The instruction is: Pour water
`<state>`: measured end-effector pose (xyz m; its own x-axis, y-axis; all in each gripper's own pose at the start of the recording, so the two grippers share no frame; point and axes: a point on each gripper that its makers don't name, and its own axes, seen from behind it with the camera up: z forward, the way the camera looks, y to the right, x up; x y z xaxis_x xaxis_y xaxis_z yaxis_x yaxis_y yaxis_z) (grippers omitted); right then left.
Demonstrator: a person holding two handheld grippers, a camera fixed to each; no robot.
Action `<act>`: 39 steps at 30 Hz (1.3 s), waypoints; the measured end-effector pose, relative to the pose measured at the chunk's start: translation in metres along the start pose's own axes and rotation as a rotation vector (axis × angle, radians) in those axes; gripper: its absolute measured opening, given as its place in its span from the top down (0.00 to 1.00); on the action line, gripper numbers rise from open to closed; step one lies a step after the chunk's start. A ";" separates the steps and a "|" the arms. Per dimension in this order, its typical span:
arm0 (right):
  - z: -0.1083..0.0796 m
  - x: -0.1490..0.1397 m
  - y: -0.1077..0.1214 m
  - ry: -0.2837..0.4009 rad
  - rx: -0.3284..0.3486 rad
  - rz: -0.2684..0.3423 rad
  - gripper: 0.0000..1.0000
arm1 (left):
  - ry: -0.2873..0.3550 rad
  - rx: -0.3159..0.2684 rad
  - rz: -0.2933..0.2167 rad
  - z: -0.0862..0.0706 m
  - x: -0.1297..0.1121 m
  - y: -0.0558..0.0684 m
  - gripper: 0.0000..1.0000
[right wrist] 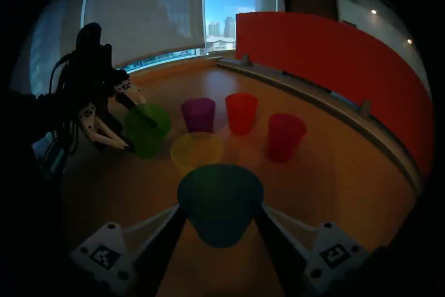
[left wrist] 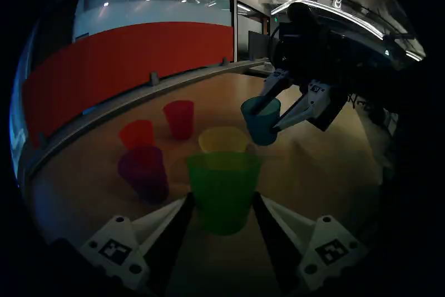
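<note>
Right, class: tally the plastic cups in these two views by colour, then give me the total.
green cup: 1
teal cup: 1
yellow cup: 1
purple cup: 1
orange cup: 1
red cup: 1
Total: 6 cups

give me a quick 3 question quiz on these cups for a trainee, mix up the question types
1. True or false: the left tongs hold the green cup.
2. Which cup do the right tongs hold? A white, B teal, C black.
3. How many cups stand on the table with no tongs around them?

Key: 1 true. 2 B. 3 four: yellow, purple, orange, red.
</note>
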<state>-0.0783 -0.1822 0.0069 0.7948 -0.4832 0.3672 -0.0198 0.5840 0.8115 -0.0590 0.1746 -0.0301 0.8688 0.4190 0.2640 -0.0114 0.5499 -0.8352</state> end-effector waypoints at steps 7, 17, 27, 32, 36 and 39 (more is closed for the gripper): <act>0.003 -0.004 0.001 -0.013 -0.002 -0.001 0.13 | -0.015 -0.002 0.006 0.002 -0.004 -0.002 0.24; 0.007 -0.011 -0.001 -0.028 0.003 0.002 0.13 | -0.048 0.006 0.019 0.008 -0.014 -0.007 0.24; 0.009 -0.014 0.001 -0.032 0.003 0.006 0.13 | -0.072 0.000 0.015 0.011 -0.021 -0.008 0.24; 0.011 -0.016 0.001 -0.034 0.004 0.007 0.13 | -0.087 -0.008 0.018 0.011 -0.025 -0.008 0.24; 0.013 -0.018 0.000 -0.039 0.008 0.006 0.13 | -0.101 -0.011 0.022 0.013 -0.029 -0.009 0.24; 0.014 -0.020 -0.001 -0.041 0.009 0.004 0.13 | -0.108 -0.015 0.024 0.013 -0.031 -0.008 0.24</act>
<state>-0.1026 -0.1823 0.0049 0.7691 -0.5075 0.3885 -0.0284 0.5801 0.8140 -0.0921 0.1665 -0.0250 0.8099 0.5079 0.2934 -0.0238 0.5282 -0.8488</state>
